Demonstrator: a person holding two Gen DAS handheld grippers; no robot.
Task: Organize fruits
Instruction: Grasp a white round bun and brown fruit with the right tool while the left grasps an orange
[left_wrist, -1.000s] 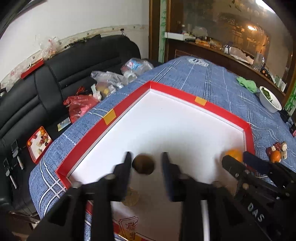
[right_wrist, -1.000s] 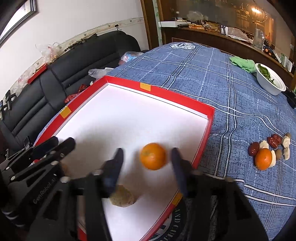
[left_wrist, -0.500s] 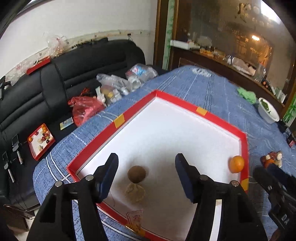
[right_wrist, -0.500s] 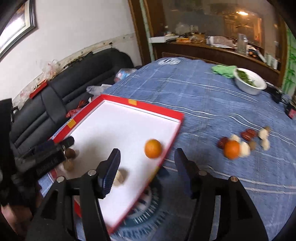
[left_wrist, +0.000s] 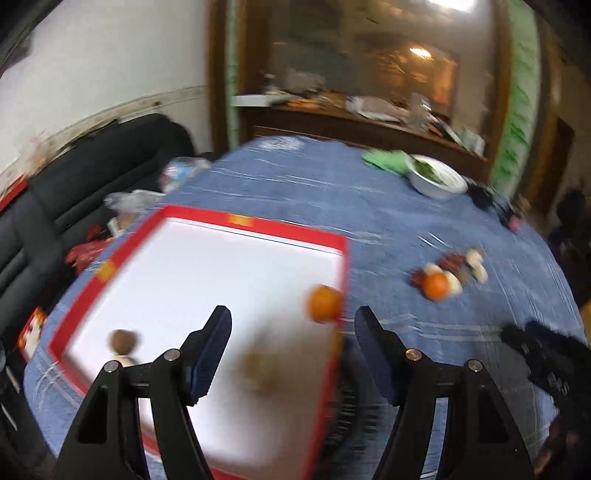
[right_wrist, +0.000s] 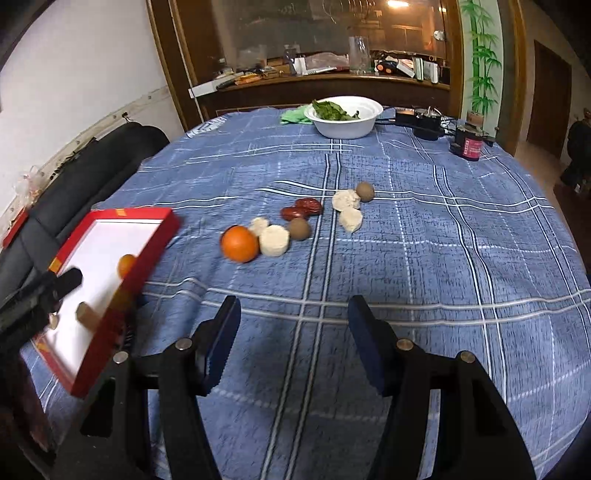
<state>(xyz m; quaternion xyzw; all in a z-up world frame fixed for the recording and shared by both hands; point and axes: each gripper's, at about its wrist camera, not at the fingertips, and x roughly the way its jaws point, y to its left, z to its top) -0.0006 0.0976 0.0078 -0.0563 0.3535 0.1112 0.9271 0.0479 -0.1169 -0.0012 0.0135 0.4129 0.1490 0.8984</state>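
Observation:
A red-rimmed white tray (left_wrist: 255, 222) (right_wrist: 147, 214) lies on the blue checked tablecloth. Inside it sit an orange (left_wrist: 324, 304) (right_wrist: 126, 264) by the right rim, a brown round fruit (left_wrist: 125, 340) at the near left and a blurred tan piece (left_wrist: 258, 367). Out on the cloth lies a cluster: another orange (right_wrist: 239, 243) (left_wrist: 436, 286), pale chunks (right_wrist: 273, 240), red dates (right_wrist: 301, 209) and brown round fruits (right_wrist: 299, 229). My left gripper (left_wrist: 291, 354) hangs open above the tray's near right part. My right gripper (right_wrist: 293, 338) is open over bare cloth, short of the cluster.
A white bowl of greens (right_wrist: 343, 116) and a green cloth (right_wrist: 293, 114) stand at the table's far side, with a red jar (right_wrist: 469, 142) and dark devices to its right. A black sofa (right_wrist: 92, 166) with bags runs along the left.
Both grippers opened, left the brown fruit and the orange in the tray, then rose and swung right. The right view now faces the fruit cluster on the cloth.

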